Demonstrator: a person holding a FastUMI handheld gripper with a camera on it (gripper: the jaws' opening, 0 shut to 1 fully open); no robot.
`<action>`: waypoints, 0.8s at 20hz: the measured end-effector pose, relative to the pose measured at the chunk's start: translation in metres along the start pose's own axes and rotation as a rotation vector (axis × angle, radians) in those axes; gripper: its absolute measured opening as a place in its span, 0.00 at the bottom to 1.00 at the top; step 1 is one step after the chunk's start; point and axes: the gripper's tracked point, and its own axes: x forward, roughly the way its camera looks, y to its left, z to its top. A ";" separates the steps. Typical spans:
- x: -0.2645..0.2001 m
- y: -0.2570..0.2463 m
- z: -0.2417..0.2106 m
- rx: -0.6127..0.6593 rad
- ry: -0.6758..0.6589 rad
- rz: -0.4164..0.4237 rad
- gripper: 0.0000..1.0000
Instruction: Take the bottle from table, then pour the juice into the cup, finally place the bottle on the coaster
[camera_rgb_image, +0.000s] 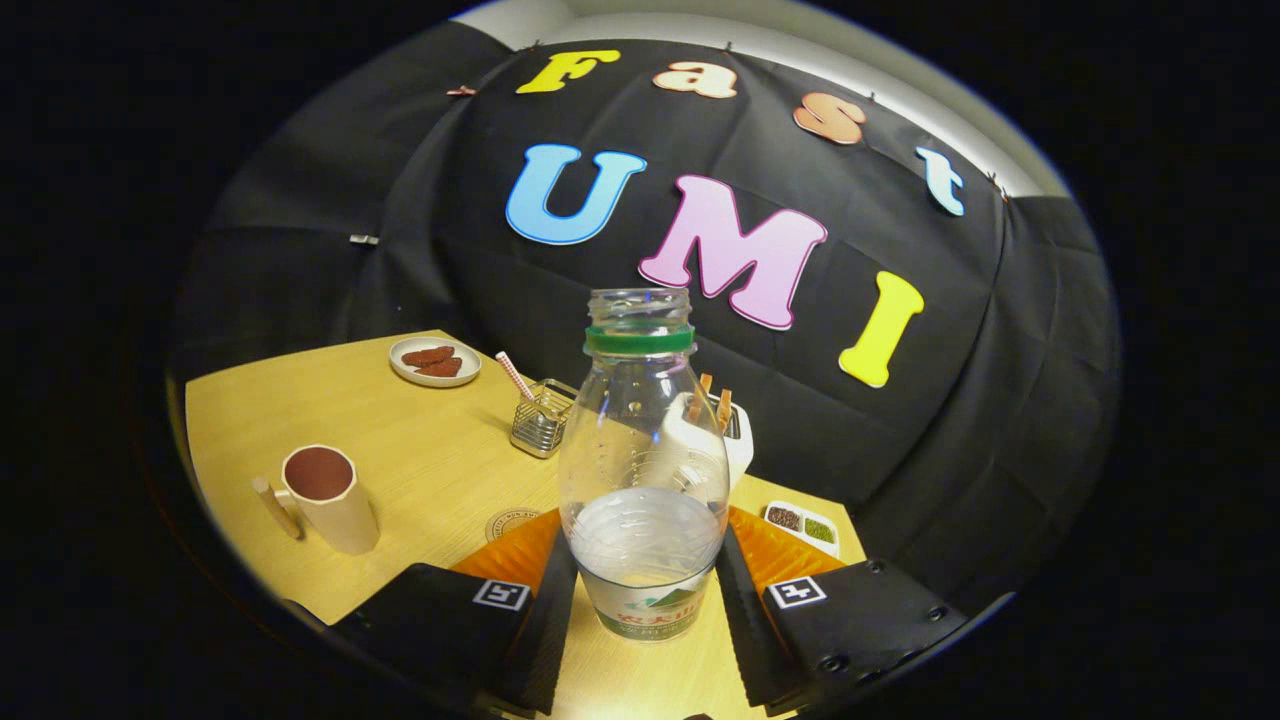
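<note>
Gripper (645, 585) pinching upright bottle (643, 470); cup (325, 495) far left, coaster (512, 523) just beyond left finger, toaster (725, 430) behind bottle.

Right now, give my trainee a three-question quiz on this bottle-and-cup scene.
1. True or false: the gripper is shut on the bottle.
2. Which lies partly hidden behind one gripper finger? A) the coaster B) the plate of biscuits C) the wire holder with a striped straw
3. Fill in: the cup holds a dark ____ fill, and the bottle's mouth has no ____.

Key: 1 true, both fingers press its lower sides. 2 A, it sits on the table just ahead of that finger. 3 red; cap.
</note>
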 end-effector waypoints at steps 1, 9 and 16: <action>0.000 0.003 0.003 -0.034 -0.001 -0.002 0.71; 0.005 0.042 0.014 -0.233 0.015 -0.016 0.71; 0.010 0.075 0.008 -0.451 0.004 -0.018 0.71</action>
